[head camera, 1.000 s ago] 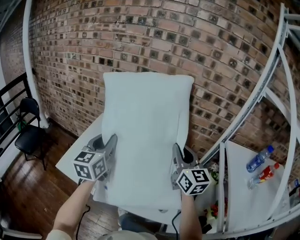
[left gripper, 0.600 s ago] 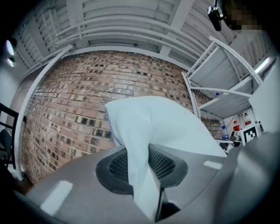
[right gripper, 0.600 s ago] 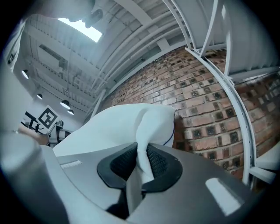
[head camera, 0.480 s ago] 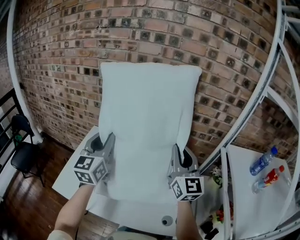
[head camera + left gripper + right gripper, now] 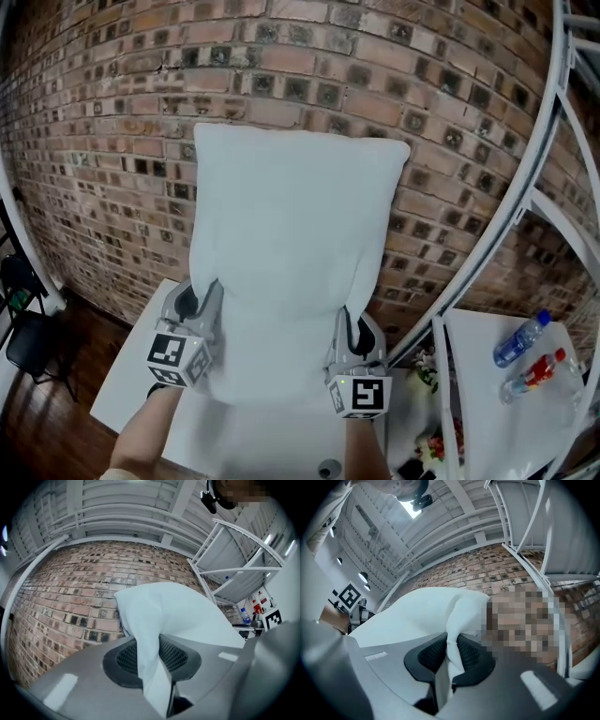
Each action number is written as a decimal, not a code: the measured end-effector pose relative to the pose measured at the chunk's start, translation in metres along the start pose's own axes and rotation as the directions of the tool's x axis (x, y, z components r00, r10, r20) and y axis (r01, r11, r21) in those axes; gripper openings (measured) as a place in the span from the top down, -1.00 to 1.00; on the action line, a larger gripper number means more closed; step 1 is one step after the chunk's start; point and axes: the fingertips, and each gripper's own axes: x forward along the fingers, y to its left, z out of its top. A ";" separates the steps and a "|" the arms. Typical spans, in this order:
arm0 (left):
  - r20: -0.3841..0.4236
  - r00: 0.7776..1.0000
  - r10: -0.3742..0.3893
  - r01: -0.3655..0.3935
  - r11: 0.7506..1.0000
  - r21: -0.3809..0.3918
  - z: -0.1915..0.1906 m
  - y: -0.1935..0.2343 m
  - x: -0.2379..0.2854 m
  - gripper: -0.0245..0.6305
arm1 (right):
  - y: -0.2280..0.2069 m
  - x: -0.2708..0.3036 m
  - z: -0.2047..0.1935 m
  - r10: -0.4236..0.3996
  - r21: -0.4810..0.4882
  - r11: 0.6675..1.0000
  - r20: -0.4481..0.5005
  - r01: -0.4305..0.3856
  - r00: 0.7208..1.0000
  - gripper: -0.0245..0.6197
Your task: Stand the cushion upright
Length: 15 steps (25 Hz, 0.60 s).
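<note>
A large white cushion (image 5: 291, 244) stands nearly upright in front of the brick wall, its lower end over the white table (image 5: 127, 394). My left gripper (image 5: 208, 305) is shut on the cushion's left edge low down, and in the left gripper view the white fabric (image 5: 150, 634) runs pinched between the jaws. My right gripper (image 5: 345, 328) is shut on the cushion's right edge at about the same height; in the right gripper view a fold of the cushion (image 5: 457, 634) is squeezed between its jaws. The cushion's bottom edge is hidden behind the grippers.
A brick wall (image 5: 112, 141) rises close behind the cushion. A white metal rack (image 5: 525, 202) stands at the right, over a second white surface with two bottles (image 5: 530, 352). A black chair (image 5: 23, 319) sits on the wooden floor at the far left.
Both grippers have carried the cushion forward and up toward the wall. The cushion has tipped from leaning back to nearly upright and now fills more of the view.
</note>
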 end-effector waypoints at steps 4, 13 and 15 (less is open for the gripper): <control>-0.011 1.000 0.007 -0.007 1.000 0.030 -0.015 0.011 0.016 0.63 | 0.002 0.014 -0.015 0.004 -0.021 1.000 -0.016 -0.004 1.000 0.81; -0.094 0.995 0.033 -0.032 0.999 0.009 -0.059 0.032 0.040 0.62 | 0.007 0.036 -0.062 0.016 0.012 1.000 -0.098 -0.015 0.995 0.78; -0.112 0.993 0.030 -0.030 1.000 -0.001 -0.069 0.033 0.041 0.62 | 0.007 0.035 -0.072 0.014 0.023 1.000 -0.122 -0.012 0.992 0.76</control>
